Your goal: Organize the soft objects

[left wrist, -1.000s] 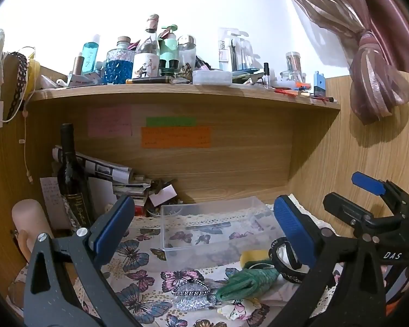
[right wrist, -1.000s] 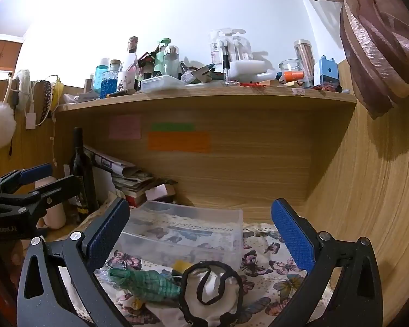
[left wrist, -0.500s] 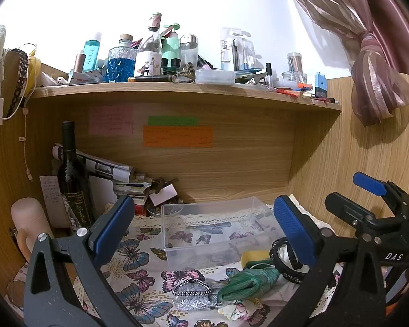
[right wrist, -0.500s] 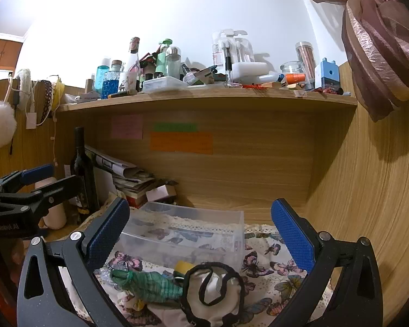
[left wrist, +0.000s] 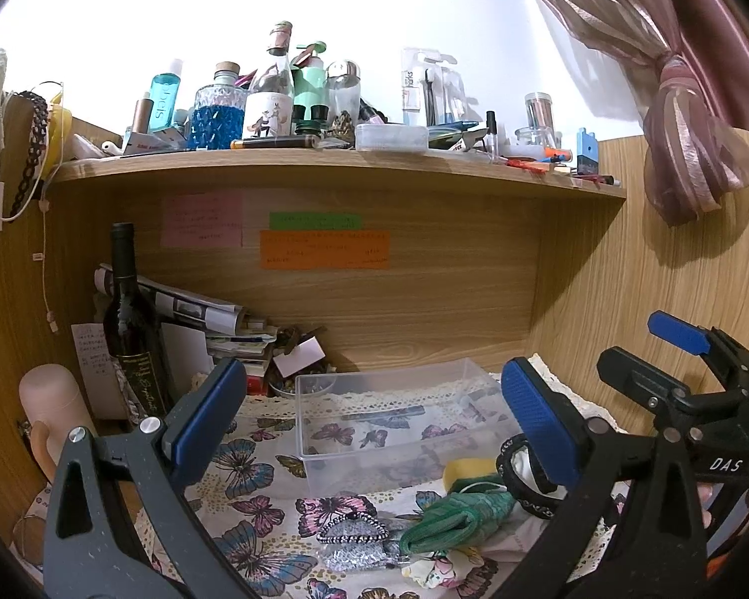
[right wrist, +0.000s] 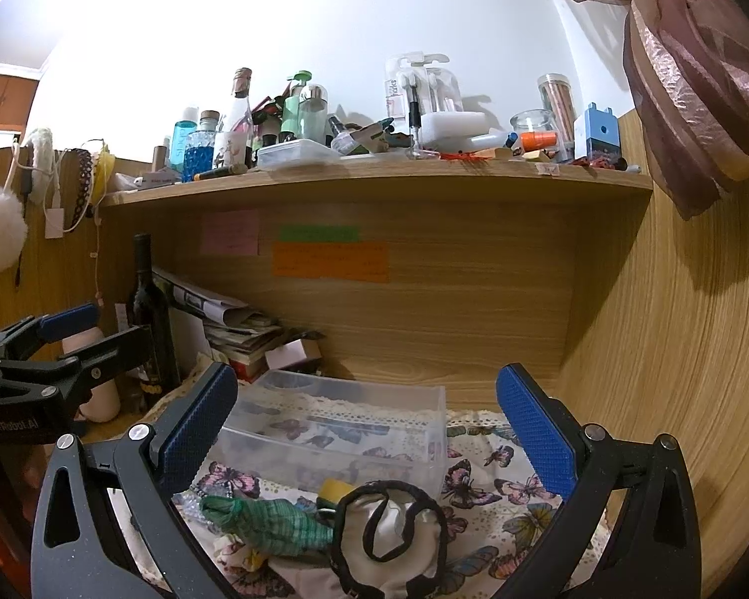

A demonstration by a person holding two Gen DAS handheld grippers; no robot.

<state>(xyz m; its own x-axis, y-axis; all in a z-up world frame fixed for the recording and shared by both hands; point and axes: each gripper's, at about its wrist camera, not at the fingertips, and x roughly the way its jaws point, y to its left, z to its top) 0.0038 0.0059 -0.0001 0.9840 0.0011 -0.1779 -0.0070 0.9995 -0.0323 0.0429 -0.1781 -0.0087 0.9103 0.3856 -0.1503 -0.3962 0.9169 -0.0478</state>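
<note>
A pile of soft things lies on the butterfly cloth [left wrist: 254,469] in front of a clear plastic bin [left wrist: 394,414], which holds nothing I can see. The pile holds a green folded cloth [left wrist: 459,514], a yellow sponge [left wrist: 467,469], a silver sequined piece [left wrist: 354,544] and a white cloth with black trim [right wrist: 394,534]. My left gripper [left wrist: 374,419] is open and empty above the cloth, behind the pile. My right gripper [right wrist: 364,429] is open and empty, above the white cloth; the green cloth [right wrist: 269,524] and the bin [right wrist: 344,429] show between its fingers.
A dark wine bottle [left wrist: 130,329], stacked papers [left wrist: 214,319] and a pink cylinder [left wrist: 55,409] stand at the back left. A wooden wall [right wrist: 674,349] closes the right side. A cluttered shelf [left wrist: 324,164] runs overhead. A tied curtain [left wrist: 684,149] hangs at the upper right.
Both views have shifted only slightly. Both grippers stay open and nothing on the cloth has moved.
</note>
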